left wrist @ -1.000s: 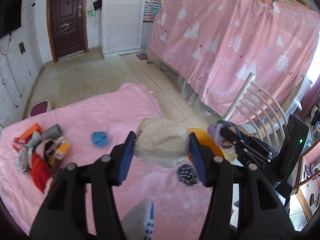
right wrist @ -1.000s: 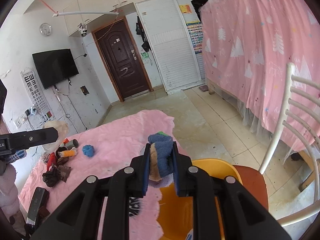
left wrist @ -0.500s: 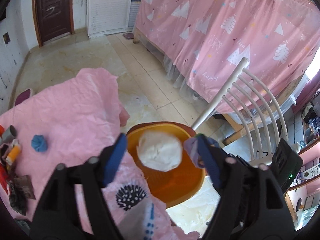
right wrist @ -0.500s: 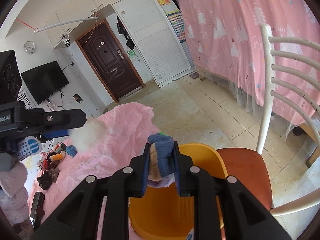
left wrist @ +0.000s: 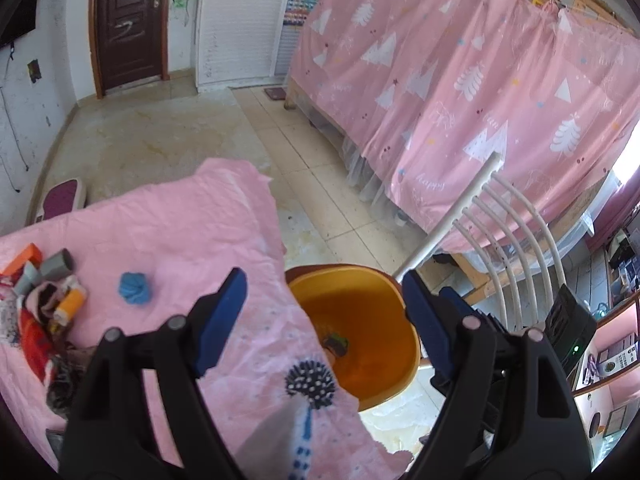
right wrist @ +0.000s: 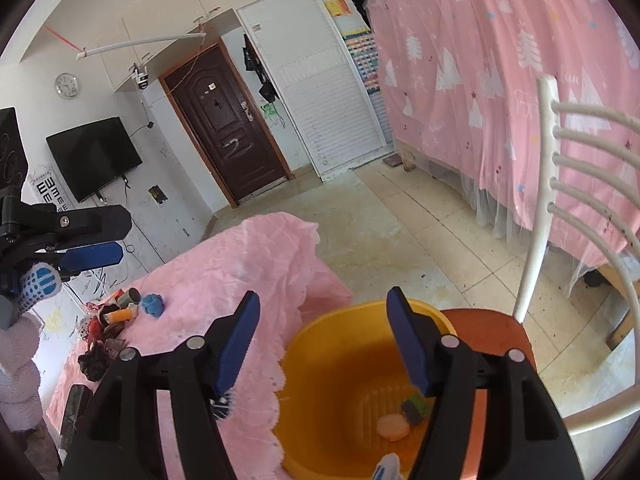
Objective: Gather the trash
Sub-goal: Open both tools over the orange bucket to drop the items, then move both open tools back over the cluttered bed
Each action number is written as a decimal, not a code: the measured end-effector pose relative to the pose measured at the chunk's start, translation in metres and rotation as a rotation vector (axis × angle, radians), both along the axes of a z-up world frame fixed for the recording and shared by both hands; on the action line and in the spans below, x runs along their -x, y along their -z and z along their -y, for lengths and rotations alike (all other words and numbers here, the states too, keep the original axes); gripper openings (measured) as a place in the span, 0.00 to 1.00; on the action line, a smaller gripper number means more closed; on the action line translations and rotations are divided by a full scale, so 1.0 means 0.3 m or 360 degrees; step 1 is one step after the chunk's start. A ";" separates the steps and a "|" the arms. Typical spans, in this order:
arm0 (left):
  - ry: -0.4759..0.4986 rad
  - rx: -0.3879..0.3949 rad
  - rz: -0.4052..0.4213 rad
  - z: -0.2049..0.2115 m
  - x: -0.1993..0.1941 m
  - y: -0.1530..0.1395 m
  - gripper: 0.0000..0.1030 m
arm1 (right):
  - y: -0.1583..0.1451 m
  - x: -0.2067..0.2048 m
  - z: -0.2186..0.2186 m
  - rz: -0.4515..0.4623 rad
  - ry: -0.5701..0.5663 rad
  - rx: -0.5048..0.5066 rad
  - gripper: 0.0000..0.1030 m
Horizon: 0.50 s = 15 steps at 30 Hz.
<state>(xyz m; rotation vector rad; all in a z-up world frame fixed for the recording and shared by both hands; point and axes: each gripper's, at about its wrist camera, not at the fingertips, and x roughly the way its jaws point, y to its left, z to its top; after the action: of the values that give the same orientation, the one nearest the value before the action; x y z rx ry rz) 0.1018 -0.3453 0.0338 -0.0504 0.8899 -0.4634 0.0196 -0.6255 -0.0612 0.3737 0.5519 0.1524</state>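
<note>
Both my tools are over the orange bin, which sits on the red seat of a chair right by the table's edge, so I can drop trash in without carrying it far.

My right gripper has just been opening. Its blue jaws stand wide apart and nothing is between them. Down in the bin, at about 5 o'clock in the right view, lie a pale round lump and a dark scrap.

My left gripper has just been opening too, and it is wide and empty. It points down at the bin from the table side.

More trash is waiting on the pink cloth. At 9 o'clock in the left view there is a blue crumpled ball, and past it a messy pile of wrappers and small tubes. I think the blue ball is next, because it is nearest.
</note>
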 end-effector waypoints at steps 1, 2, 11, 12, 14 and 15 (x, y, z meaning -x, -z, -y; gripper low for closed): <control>-0.0012 0.0009 0.0018 -0.034 0.005 -0.017 0.74 | -0.020 -0.001 -0.022 0.0017 -0.0007 0.0014 0.58; -0.0018 0.0014 0.0026 -0.051 0.000 -0.025 0.74 | -0.040 -0.004 -0.047 0.0030 -0.0015 0.0031 0.59; -0.0128 0.0077 0.0088 -0.299 -0.008 -0.086 0.74 | -0.154 -0.058 -0.270 0.0085 -0.0119 0.0089 0.61; -0.0145 0.0080 0.0093 -0.332 -0.009 -0.089 0.74 | -0.159 -0.065 -0.290 0.0085 -0.0129 0.0093 0.62; -0.0171 0.0080 0.0101 -0.380 -0.004 -0.093 0.74 | -0.170 -0.086 -0.351 0.0082 -0.0168 0.0109 0.62; -0.0187 0.0077 0.0107 -0.406 -0.003 -0.094 0.74 | -0.176 -0.096 -0.376 0.0081 -0.0183 0.0117 0.62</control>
<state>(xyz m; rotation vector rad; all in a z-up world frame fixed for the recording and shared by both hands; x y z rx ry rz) 0.1025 -0.2235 0.0619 -0.1299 0.8050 -0.3748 0.0483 -0.5127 -0.0084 0.2656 0.5272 0.2510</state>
